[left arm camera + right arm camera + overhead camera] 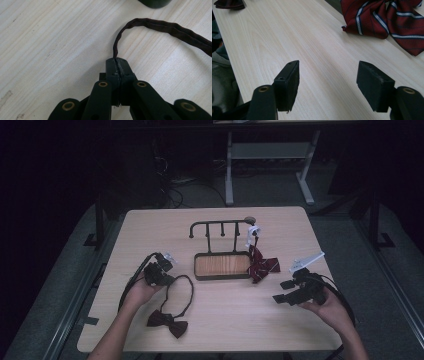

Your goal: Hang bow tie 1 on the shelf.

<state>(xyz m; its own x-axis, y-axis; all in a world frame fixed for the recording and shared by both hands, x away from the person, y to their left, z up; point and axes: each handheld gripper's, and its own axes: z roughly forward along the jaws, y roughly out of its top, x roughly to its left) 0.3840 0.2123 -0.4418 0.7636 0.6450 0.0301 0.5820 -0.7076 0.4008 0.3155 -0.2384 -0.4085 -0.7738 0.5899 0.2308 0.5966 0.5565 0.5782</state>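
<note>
A dim room with dark floor and the legs of a white desk frame lies behind a pale wood-grain tabletop (150,227) with rounded corners. At its left, the person's left hand (142,292) holds the left tongs (161,272), whose black jaws are clenched on the thin dark maroon fabric neck strap (150,25) of a bow tie. In the left gripper view the strap rises from between the pressed pads and curves away to the right over the wood. In the high view the strap forms a loop that runs down to the dark maroon bow tie (167,321), which lies flat on the tabletop near the front edge, just right of the left forearm.

In the middle of the tabletop stands a dark metal rack with a row of hooks over a rectangular wooden-bottomed tray (197,270). A red bow tie with blue and white stripes (262,265) hangs by a white clip from the rack's right end and rests against the tray's right side, its ends on the wood.

At the right, the person's right hand (330,307) holds the right tongs (285,291) low over the tabletop, pointing left. Its jaws stand released and wide apart, with bare wood between them; in the right gripper view the striped bow tie lies beyond them, well apart.
</note>
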